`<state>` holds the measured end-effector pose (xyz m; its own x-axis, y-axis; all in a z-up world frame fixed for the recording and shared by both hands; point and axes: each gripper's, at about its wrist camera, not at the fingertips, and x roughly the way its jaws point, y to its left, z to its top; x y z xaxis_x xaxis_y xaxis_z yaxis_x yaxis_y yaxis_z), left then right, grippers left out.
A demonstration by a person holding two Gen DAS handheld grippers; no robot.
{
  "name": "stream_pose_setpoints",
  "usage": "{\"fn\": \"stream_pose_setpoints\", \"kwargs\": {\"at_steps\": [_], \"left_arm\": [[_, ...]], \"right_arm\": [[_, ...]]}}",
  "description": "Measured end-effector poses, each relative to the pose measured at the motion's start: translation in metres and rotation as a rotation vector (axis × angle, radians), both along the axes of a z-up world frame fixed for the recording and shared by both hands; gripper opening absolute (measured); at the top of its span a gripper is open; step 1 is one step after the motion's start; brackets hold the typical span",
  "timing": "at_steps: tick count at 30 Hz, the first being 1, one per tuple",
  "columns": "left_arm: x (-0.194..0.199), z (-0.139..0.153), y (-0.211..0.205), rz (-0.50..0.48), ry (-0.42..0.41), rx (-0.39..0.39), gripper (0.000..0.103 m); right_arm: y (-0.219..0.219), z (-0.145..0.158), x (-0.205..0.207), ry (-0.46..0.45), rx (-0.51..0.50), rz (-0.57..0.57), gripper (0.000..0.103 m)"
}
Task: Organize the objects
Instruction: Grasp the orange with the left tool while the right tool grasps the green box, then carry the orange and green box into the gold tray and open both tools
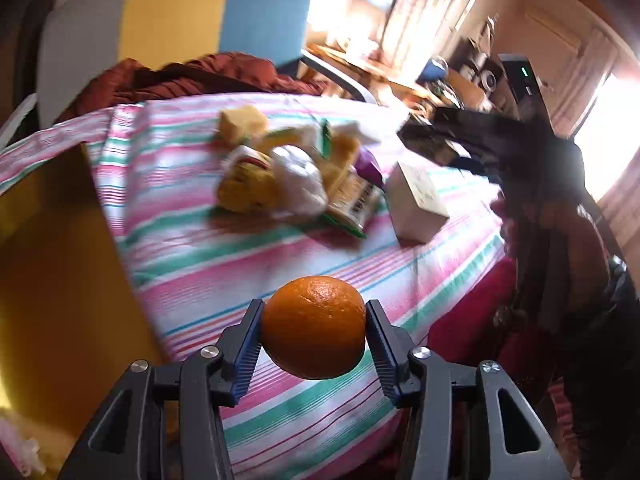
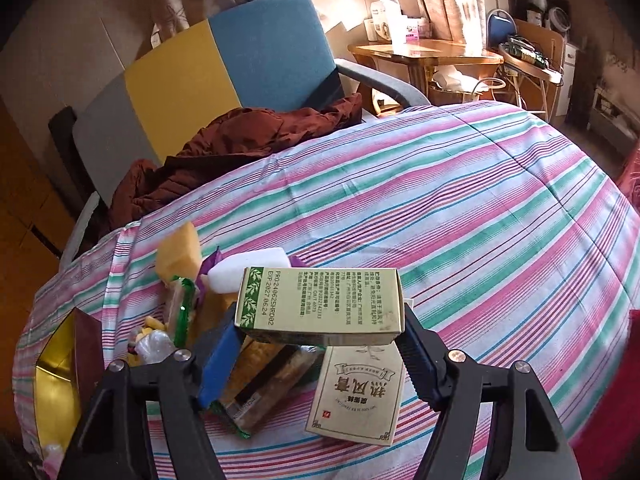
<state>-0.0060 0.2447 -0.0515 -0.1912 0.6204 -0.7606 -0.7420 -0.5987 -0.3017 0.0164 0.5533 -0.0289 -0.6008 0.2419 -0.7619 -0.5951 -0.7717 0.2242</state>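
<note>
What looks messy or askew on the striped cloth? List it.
A jumbled pile of snack packets and yellow sponges lies heaped on the striped cloth. A flat tea box lies skewed beside it, beneath the green carton in the right tongs.

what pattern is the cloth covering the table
The tablecloth is striped: pink, green and white bands with thin dark lines. The right wrist view shows it best.

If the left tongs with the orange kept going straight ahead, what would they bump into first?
Probably the striped cloth, then the pile of packets lying on it; depth is hard to judge.
</note>
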Motion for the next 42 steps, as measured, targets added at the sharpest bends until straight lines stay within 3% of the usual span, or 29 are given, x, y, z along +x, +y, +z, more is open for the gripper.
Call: {"fn": "stream_pose_setpoints", "kwargs": {"at_steps": [7, 15, 21, 27, 35, 42], "left_arm": [[-0.024, 0.042, -0.091, 0.191, 0.038, 0.075, 0.05], [-0.051, 0.06, -0.189, 0.409, 0.112, 0.065, 0.05], [-0.07, 0.05, -0.241, 0.53, 0.107, 0.03, 0.05], [-0.085, 0.042, -0.255, 0.564, 0.109, 0.003, 0.05], [-0.112, 0.028, -0.267, 0.622, 0.067, 0.017, 0.051], [-0.11, 0.021, -0.277, 0.657, 0.039, 0.021, 0.053]], "right_arm": [[-0.055, 0.043, 0.008, 0.096, 0.016, 0.105, 0.074], [-0.17, 0.061, -0.024, 0.148, -0.022, 0.401, 0.074], [-0.263, 0.034, -0.055, 0.087, -0.062, 0.623, 0.074], [-0.329, 0.0, -0.085, -0.004, -0.121, 0.76, 0.074], [-0.393, -0.039, -0.111, -0.107, -0.195, 0.888, 0.076], [-0.425, -0.055, -0.101, -0.128, -0.242, 0.998, 0.085]]}}
